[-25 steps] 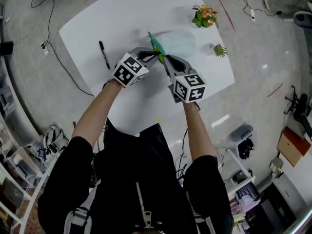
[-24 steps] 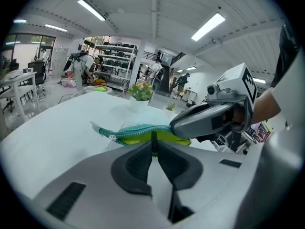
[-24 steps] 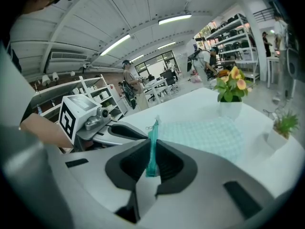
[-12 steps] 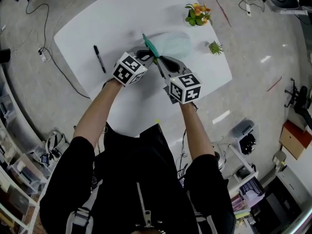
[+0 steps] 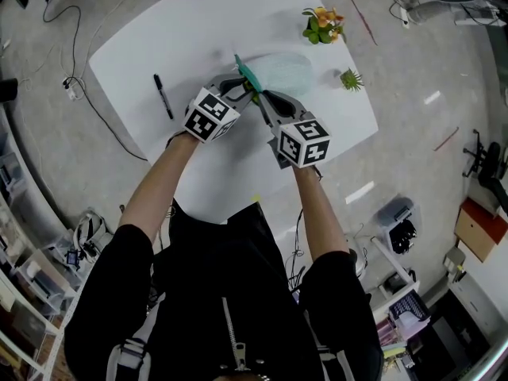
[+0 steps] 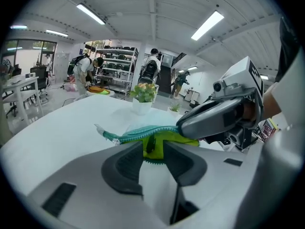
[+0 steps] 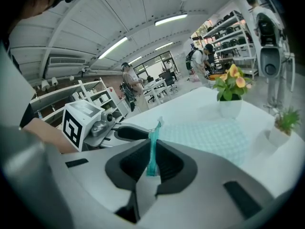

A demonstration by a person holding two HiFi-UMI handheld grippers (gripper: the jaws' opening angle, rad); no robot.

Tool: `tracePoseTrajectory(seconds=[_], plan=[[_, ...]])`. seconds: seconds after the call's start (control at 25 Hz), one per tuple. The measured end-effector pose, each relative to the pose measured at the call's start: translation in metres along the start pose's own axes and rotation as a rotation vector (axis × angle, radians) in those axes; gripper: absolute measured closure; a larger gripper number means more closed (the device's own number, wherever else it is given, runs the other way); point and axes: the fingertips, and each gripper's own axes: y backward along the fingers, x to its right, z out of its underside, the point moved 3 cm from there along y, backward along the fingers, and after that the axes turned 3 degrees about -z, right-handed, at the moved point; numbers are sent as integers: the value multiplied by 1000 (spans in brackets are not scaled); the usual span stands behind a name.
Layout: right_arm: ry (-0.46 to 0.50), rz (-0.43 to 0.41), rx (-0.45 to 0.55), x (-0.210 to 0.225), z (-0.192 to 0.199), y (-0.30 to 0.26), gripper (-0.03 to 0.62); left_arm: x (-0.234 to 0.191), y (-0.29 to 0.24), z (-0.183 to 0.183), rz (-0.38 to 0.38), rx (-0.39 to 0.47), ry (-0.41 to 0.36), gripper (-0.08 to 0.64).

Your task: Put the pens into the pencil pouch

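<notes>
From above, we see a white table [image 5: 222,22] on a grey floor [image 5: 413,133] trailing cables [image 5: 87,86]. A black pen [image 5: 162,95] lies at the table's left, well apart from the pale teal pencil pouch [image 5: 286,71], where the left gripper [image 5: 244,88] and right gripper [image 5: 262,101] meet.

In the left gripper view, the jaws are opening, with the pouch's green lip between them. Shelving [image 6: 116,66] and people [image 6: 86,70] stand behind.

In the right gripper view, the jaws are closed on the pouch's teal zipper edge, with a flowerpot [image 7: 230,106] beyond.
</notes>
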Motion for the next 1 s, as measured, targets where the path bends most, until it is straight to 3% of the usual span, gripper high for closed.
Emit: tracePoseTrajectory(seconds=[0.56, 1.0], plan=[[-9, 4, -10, 8, 1, -1, 546, -49, 88, 21, -256, 12, 81, 393], [5, 3, -38, 4, 7, -4, 546, -85, 161, 92, -499, -51, 257, 370]])
